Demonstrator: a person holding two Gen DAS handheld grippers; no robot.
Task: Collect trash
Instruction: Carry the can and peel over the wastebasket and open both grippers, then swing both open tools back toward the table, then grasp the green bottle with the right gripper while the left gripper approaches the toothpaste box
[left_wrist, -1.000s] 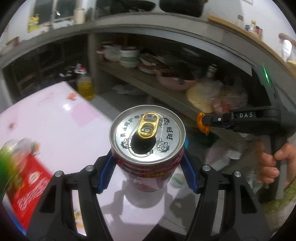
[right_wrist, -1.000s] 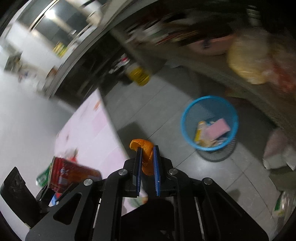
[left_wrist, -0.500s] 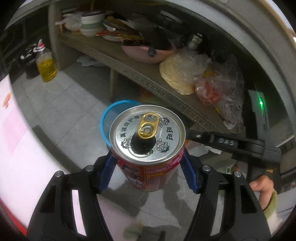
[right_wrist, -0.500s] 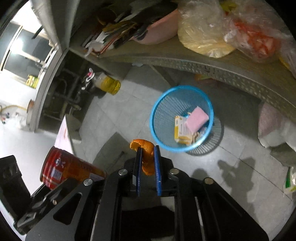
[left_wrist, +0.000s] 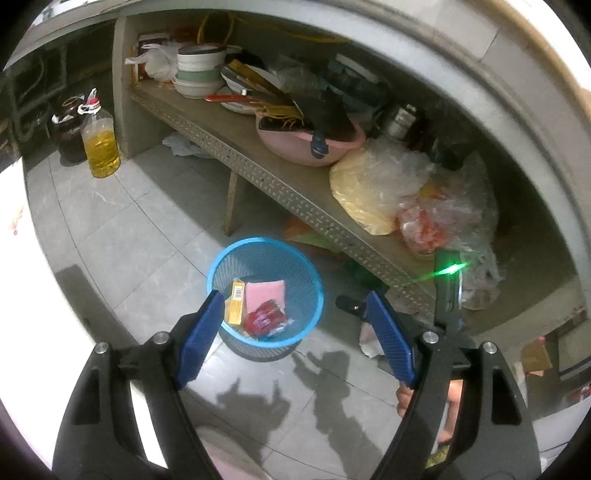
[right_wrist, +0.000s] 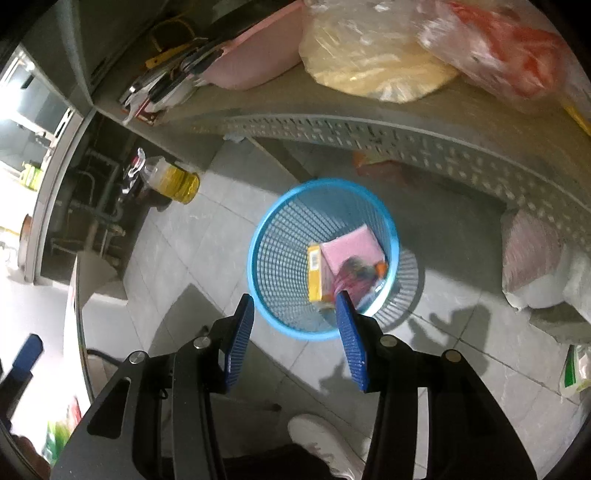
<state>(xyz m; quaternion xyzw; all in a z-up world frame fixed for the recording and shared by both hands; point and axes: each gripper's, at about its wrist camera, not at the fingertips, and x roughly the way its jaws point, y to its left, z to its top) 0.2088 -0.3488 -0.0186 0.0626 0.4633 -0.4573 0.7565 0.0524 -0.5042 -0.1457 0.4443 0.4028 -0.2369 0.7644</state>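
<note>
Both the left gripper (left_wrist: 291, 332) and right gripper (right_wrist: 295, 332) now hang above the blue mesh plastic wastebasket (left_wrist: 312, 280) with jaws wide and empty, the red drink can (left_wrist: 264, 318) and orange peel scrap (right_wrist: 380, 266) having dropped inside it, so this load is binned.

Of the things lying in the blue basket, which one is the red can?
The red can lies lowest in the blue basket, below the flat pink pad and right of the yellow box. It alone is round and red.
</note>
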